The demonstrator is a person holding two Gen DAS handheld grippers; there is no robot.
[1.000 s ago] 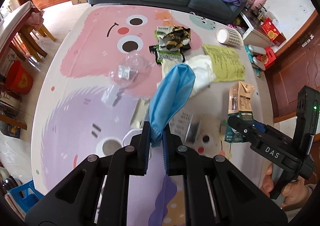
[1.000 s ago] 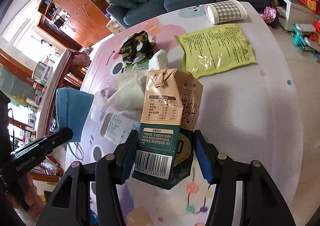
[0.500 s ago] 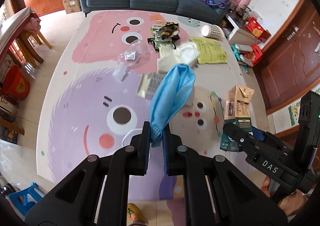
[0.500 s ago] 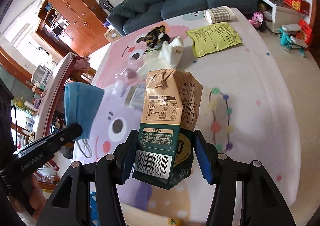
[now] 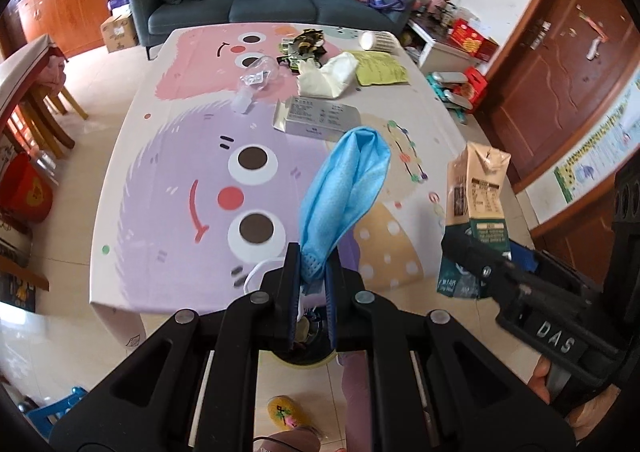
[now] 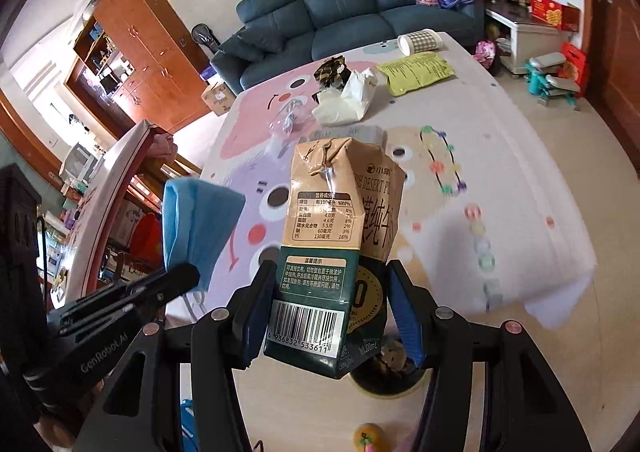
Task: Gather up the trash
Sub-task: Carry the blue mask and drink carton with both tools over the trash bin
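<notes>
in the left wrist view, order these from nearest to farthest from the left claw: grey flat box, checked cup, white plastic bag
1. grey flat box, mid-table, nearest the left claw.
2. white plastic bag, beyond the box.
3. checked cup, lying at the table's far right edge.

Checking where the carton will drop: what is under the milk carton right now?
Below the milk carton sits a yellow-rimmed bin on the floor, dark scraps inside. The carton and right gripper cover most of it.
</notes>
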